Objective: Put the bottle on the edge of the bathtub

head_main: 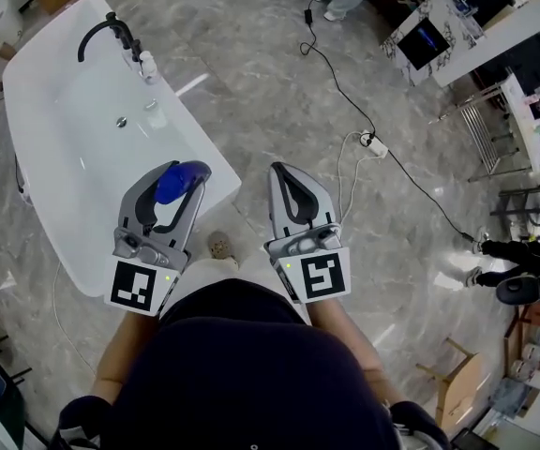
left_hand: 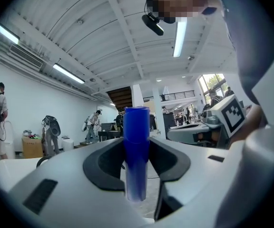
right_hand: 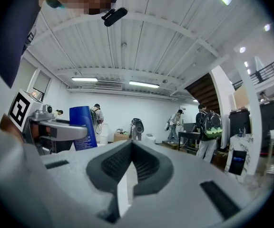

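**Blue bottle held at the tub's rim in workshop hall**

A grey marbled floor [head_main: 279, 82] spreads beneath a white freestanding bathtub [head_main: 36, 111] fitted with a black faucet [head_main: 101, 31] at its far end, a small white container [head_main: 146, 65] standing just beside the tap. A black cable [head_main: 345, 87] trails across the floor to a white power strip [head_main: 375, 143], and shelving and furniture crowd the right side of the hall. The gripper views show a white ribbed ceiling with strip lights [right_hand: 144, 84], white walls, a staircase and several people with backpacks standing well back.

The only markings that can be made out are the black-and-white square markers on each gripper's cube, left [head_main: 136, 286] and right [head_main: 323, 275]. In the right gripper view the blue bottle carries a block of white print on its lower part, too small to read.

The person, in a dark top, holds both grippers level, side by side. The left gripper [head_main: 182, 173] pinches the blue bottle [head_main: 174, 184] upright between its dark pads, the bottle rising above the fingers and, from the head view, sitting over the tub's near rim. The right gripper [head_main: 282, 169], over the floor just beside the tub, has its fingers pressed together at the tips, with nothing between them.
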Tool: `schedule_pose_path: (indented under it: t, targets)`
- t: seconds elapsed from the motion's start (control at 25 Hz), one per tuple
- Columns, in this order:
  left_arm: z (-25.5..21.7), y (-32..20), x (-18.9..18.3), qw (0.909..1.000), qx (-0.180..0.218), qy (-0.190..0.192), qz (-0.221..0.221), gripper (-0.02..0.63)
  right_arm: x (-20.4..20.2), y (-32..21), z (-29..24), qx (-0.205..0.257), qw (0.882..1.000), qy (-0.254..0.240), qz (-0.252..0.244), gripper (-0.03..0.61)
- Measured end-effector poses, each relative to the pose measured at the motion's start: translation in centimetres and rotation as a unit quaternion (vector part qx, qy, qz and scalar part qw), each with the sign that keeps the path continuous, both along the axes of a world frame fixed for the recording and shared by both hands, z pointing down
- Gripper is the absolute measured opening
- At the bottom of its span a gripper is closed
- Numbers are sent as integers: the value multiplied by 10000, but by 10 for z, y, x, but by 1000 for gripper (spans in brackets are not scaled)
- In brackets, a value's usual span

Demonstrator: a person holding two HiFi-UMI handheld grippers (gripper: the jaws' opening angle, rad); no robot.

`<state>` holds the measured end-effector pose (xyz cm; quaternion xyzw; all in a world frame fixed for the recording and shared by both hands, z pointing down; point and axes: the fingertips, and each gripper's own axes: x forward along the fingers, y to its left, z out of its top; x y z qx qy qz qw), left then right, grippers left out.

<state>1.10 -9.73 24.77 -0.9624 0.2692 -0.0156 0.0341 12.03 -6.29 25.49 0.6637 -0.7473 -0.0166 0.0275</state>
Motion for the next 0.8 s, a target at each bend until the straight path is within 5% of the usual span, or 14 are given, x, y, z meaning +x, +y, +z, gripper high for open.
schedule_pose_path:
  t: [0.44, 0.8]
  targets:
    - [5, -16, -45, 9963, -138, 45, -843, 150, -55, -48, -10, 56, 9940, 187, -1080, 0]
    - [-10, -47, -41, 9927, -80, 2, -1200, 150, -55, -90, -12, -46, 9891, 127, -1465, 0]
